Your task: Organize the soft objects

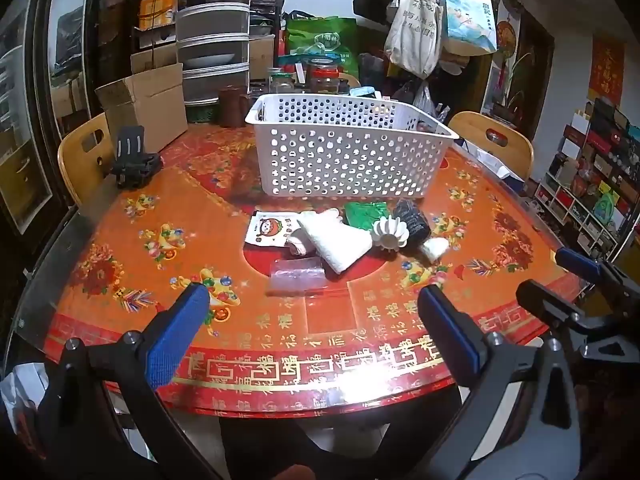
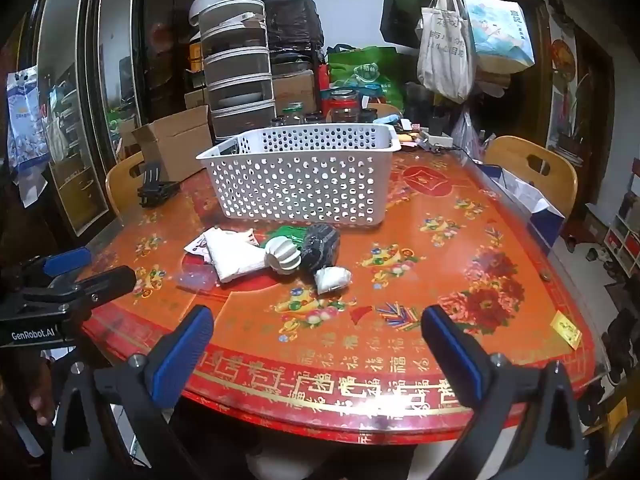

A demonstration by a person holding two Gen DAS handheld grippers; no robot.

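A white perforated basket [image 1: 344,152] [image 2: 300,184] stands on the red table. In front of it lies a pile: a folded white cloth [image 1: 338,240] [image 2: 236,256], a white ribbed ball [image 1: 390,232] [image 2: 282,256], a black bundle [image 1: 412,216] [image 2: 320,246], a green packet [image 1: 366,212] [image 2: 290,232], a small white wad [image 1: 436,248] [image 2: 332,278], a cartoon sachet [image 1: 272,230] and a clear pink bag [image 1: 296,276] [image 2: 196,278]. My left gripper [image 1: 316,320] is open and empty near the front edge. My right gripper [image 2: 316,340] is open and empty, right of the left.
A black holder [image 1: 134,158] [image 2: 156,188], a cardboard box [image 1: 144,104], jars [image 1: 320,76] and stacked containers [image 1: 214,36] stand at the back. Wooden chairs [image 1: 82,156] [image 2: 532,172] flank the table. A yellow slip [image 2: 566,330] lies at the right edge.
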